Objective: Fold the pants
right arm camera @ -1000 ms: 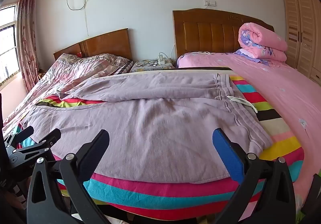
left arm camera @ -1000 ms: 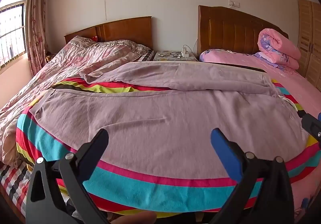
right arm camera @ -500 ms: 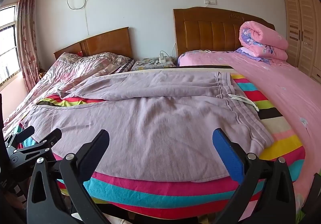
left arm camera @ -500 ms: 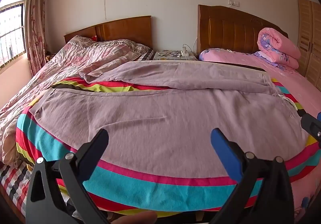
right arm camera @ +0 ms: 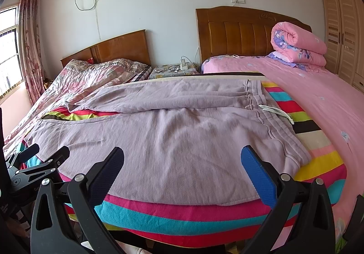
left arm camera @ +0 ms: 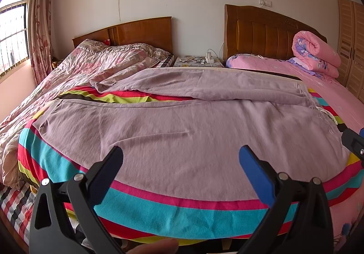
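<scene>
Mauve sweatpants (left arm camera: 182, 131) lie spread flat on a striped blanket (left arm camera: 159, 213) across the bed, waistband to the right, legs to the left. The far leg is rumpled, its cuff (left arm camera: 102, 84) folded over. In the right wrist view the pants (right arm camera: 182, 140) show a waistband (right arm camera: 273, 126) with a white drawstring (right arm camera: 276, 113). My left gripper (left arm camera: 180, 158) is open and empty, just above the near leg's front edge. My right gripper (right arm camera: 182, 158) is open and empty near the waist end; the left gripper (right arm camera: 43, 158) appears at its left.
A rolled pink quilt (left arm camera: 316, 54) lies on the pink bed at the right. A floral quilt (left arm camera: 91, 65) covers the left bed. A nightstand (left arm camera: 198, 61) with cables stands between the headboards. A wardrobe (right arm camera: 343, 26) lines the right wall.
Both grippers have shifted slightly, with the view tilting a little; both stay open and the pants have not moved.
</scene>
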The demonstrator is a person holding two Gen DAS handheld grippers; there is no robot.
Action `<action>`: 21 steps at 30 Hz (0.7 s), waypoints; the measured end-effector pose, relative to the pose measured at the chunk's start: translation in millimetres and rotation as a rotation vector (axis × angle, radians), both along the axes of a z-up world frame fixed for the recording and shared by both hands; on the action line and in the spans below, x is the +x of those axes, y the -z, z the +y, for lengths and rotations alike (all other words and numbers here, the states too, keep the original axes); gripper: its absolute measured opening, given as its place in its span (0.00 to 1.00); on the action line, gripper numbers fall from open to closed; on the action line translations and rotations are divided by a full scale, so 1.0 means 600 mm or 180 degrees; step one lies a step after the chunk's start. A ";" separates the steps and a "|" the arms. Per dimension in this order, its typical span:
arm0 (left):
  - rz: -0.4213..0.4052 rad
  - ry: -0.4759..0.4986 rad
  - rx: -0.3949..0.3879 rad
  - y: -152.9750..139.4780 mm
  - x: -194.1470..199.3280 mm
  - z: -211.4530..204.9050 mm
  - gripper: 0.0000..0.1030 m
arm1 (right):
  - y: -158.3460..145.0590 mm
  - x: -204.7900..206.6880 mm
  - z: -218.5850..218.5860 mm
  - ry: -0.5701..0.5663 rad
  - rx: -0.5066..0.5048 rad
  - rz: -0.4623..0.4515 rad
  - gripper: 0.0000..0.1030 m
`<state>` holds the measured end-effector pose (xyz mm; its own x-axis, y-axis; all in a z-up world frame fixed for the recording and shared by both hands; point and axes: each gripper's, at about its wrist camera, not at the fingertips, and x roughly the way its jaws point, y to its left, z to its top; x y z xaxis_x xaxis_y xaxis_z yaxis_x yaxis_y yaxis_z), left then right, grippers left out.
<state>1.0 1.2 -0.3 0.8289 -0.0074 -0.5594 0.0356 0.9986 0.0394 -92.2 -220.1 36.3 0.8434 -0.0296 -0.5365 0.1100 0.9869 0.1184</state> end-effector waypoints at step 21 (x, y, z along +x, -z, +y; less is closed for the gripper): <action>0.0018 0.0000 -0.0005 0.007 -0.001 0.002 0.99 | 0.018 -0.005 0.000 -0.0004 0.0035 0.0048 0.96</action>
